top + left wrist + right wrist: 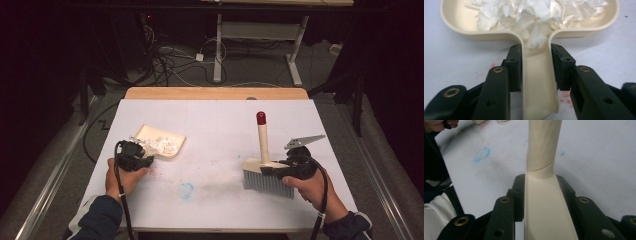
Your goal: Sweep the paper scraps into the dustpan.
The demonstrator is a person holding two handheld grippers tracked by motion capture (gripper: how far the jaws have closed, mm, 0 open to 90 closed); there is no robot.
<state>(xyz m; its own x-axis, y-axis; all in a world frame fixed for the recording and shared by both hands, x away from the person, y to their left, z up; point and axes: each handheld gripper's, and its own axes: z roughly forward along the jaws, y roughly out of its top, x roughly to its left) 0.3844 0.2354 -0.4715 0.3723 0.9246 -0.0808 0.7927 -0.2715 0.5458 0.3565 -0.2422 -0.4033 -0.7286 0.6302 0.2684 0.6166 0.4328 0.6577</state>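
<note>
We see the left gripper [134, 159] with jaws pinching the handle of the dustpan [537, 82], kept flat at the left so the paper scraps [536, 15] stay in, while the right gripper [292, 167] clamps the brush [265, 170] head, bristles down on the table [215, 130] at the right.

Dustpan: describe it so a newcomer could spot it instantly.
On the white table, look left-centre, just ahead of the left gripper. The dustpan is a cream tray heaped with white paper scraps, its handle clamped by that gripper; the brush opposite has grey bristles.
</note>
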